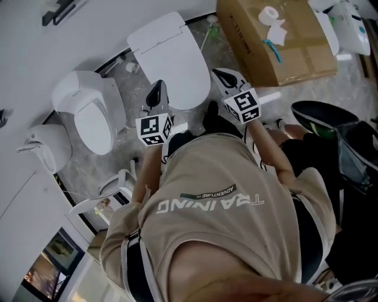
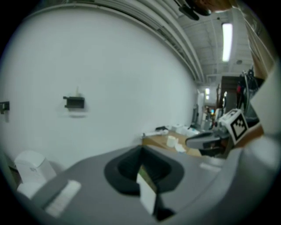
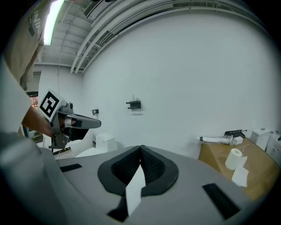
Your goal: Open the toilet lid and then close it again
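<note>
The white toilet [image 1: 171, 59] stands against the wall with its lid down, seen from above in the head view. My left gripper [image 1: 157, 89] hangs over the lid's near left edge; I cannot tell whether it touches. My right gripper [image 1: 221, 75] is just off the lid's right side. Both are shut with nothing between the jaws. The left gripper view shows its own closed pads [image 2: 140, 151] aimed at the bare wall, with the right gripper [image 2: 206, 140] beside them. The right gripper view shows its closed pads [image 3: 140, 148] and the left gripper [image 3: 79, 123]. Neither gripper view shows the lid.
A second white toilet [image 1: 91, 115] stands to the left, a smaller white fixture [image 1: 47, 144] beyond it. A cardboard box [image 1: 277, 41] with a paper roll [image 1: 270, 13] sits right of the toilet. A black chair [image 1: 348, 153] is at the right. A black bracket [image 3: 134, 104] hangs on the wall.
</note>
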`<state>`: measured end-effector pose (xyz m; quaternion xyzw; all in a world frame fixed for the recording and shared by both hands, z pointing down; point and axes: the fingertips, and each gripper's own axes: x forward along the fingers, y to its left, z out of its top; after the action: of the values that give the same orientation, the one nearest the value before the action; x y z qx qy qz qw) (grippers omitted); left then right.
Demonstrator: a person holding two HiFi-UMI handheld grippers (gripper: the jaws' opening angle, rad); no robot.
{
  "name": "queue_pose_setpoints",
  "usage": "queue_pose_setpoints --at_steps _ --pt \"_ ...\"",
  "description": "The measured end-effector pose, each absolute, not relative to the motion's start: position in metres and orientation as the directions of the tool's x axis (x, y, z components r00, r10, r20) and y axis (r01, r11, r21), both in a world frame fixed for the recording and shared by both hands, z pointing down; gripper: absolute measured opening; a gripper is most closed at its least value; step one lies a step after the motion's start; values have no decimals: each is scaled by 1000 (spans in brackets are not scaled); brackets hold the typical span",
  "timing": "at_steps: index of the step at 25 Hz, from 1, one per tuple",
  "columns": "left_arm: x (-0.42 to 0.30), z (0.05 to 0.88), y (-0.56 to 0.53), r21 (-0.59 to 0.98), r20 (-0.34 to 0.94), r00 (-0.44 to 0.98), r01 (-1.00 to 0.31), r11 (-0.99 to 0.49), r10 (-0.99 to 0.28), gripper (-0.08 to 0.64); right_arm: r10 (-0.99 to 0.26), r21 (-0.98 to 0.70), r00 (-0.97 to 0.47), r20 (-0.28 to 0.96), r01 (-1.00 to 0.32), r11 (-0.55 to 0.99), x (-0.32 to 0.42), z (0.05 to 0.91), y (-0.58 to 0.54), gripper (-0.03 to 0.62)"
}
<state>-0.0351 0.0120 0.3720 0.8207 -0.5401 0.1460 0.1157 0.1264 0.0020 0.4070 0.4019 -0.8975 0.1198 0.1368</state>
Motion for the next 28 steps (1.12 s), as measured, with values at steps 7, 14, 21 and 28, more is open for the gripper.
queue_pose_setpoints --at_steps 7,14,21,28 --pt "-43 401 9 44 448 300 -948 -315 -842 6 -611 -149 -698 372 -695 703 116 430 -24 14" --pt "-65 446 12 77 520 272 -959 -272 -810 5 -540 -189 -699 470 -677 711 102 482 -12 14" --pt "-89 527 38 147 609 238 -971 -187 -757 5 -481 -193 -683 549 -664 723 92 540 5 14" --pt "-104 615 75 164 700 229 -974 -159 -677 6 -398 -220 -695 599 -621 752 93 616 20 14"
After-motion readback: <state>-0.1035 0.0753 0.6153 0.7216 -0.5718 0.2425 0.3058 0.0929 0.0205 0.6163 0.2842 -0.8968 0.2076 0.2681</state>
